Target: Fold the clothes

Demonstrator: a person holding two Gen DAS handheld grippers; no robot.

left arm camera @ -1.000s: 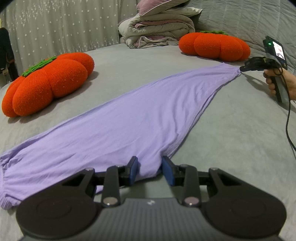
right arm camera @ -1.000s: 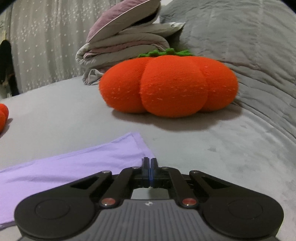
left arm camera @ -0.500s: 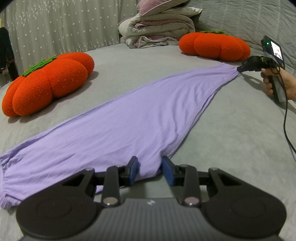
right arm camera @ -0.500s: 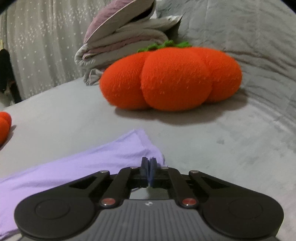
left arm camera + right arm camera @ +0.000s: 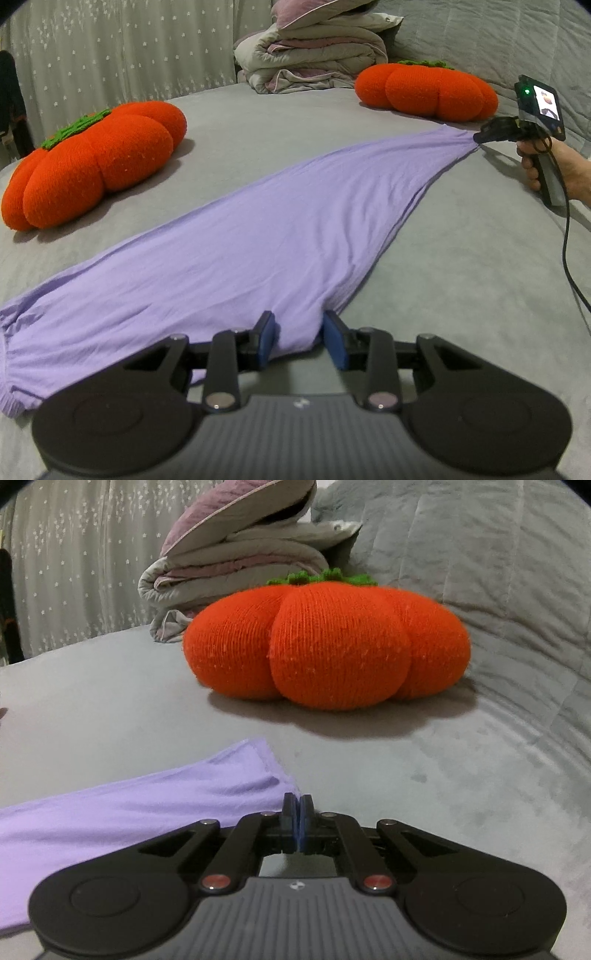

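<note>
A lilac garment (image 5: 258,236) lies stretched flat across the grey bed (image 5: 461,280). Its near edge runs between the blue pads of my left gripper (image 5: 299,339), whose jaws stand apart without pressing the cloth. My right gripper (image 5: 480,137), held in a hand (image 5: 569,173) at the far right, is shut on the garment's far corner. In the right wrist view the right gripper (image 5: 297,814) has its pads together, and the lilac garment (image 5: 147,812) bunches into them from the left.
Two orange pumpkin cushions sit on the bed, one at the left (image 5: 92,162) and one at the back right (image 5: 424,92), close ahead of the right gripper (image 5: 328,646). Folded quilts (image 5: 314,55) are stacked at the back. A cable (image 5: 569,258) hangs from the right gripper.
The right gripper has shifted slightly with the garment's corner, which now wrinkles by its pads. The left gripper and the rest of the cloth have not moved.
</note>
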